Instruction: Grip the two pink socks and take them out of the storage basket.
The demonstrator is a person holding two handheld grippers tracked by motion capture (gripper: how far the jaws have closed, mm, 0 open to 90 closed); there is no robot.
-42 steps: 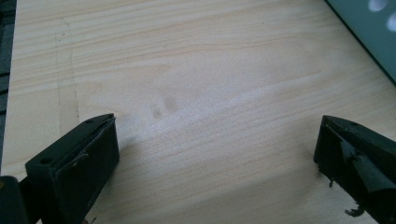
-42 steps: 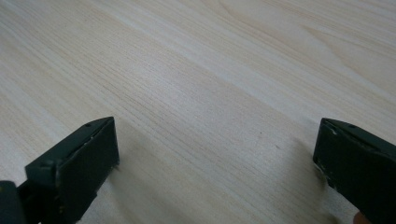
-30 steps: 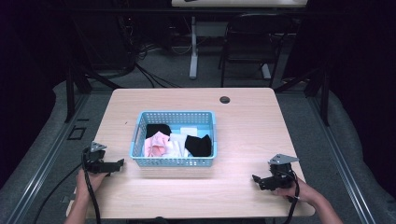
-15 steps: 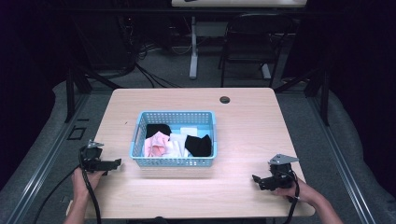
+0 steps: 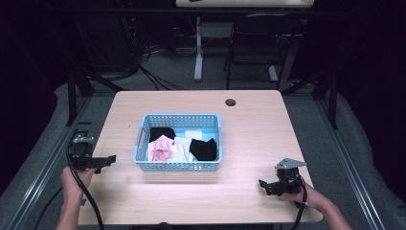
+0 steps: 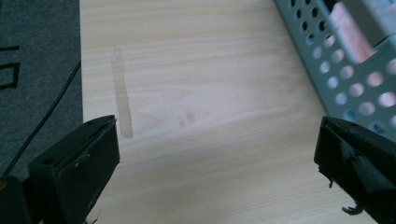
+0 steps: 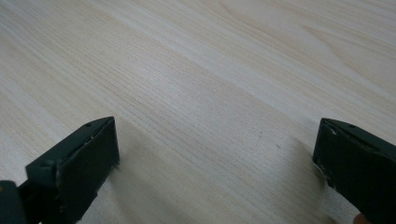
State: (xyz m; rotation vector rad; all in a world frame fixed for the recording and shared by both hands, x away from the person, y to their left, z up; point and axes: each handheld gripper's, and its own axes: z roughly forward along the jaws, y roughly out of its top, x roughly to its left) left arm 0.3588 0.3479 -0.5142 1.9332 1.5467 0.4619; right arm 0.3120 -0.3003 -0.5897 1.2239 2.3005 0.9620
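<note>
Though grippers flank it, basket (image 5: pixel 178 165) unobstructed.

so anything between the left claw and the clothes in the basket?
Yes: the blue basket's perforated side wall faces the open left claw. Bare table lies between claw and wall; the clothes sit behind that wall.

Left gripper (image 5: pixel 111 158) held low at the left, jaws wide apart; right gripper (image 5: pixel 262 184) likewise, empty.
</note>
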